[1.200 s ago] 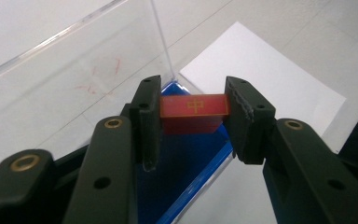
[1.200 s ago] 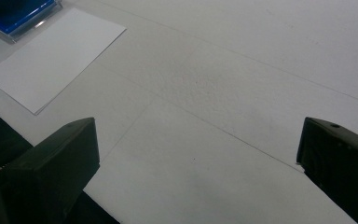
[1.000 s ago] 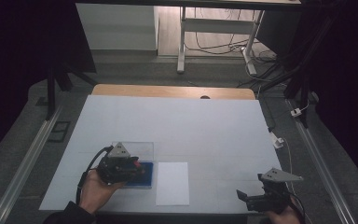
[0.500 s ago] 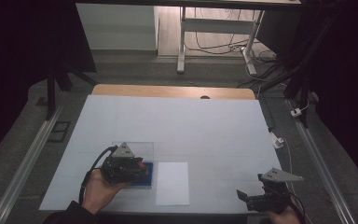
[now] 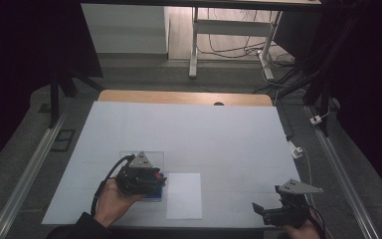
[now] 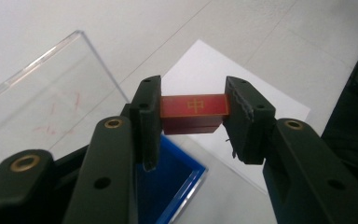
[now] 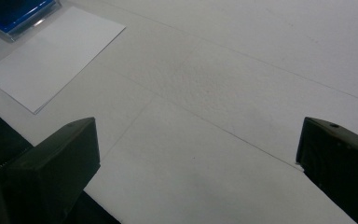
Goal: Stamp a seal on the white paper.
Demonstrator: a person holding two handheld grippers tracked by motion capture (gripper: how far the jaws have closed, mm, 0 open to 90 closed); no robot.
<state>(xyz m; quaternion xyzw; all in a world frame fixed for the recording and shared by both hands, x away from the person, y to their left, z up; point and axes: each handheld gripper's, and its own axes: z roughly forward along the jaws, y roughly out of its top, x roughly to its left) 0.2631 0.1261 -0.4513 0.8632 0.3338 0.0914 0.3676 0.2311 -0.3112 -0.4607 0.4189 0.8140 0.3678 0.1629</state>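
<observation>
the left gripper (image 6: 193,128) has a small red block (image 6: 194,112) squeezed tight between its 2 jaws, up above the blue tray (image 6: 168,179). so the picking up is done, and putting it down, maybe on the white paper (image 5: 184,195), is left. the right gripper (image 5: 271,211) rests low at the table's (image 5: 204,129) near edge, jaws wide apart, holding nothing.

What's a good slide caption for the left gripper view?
Left gripper clamps a red block above a blue tray.
</observation>
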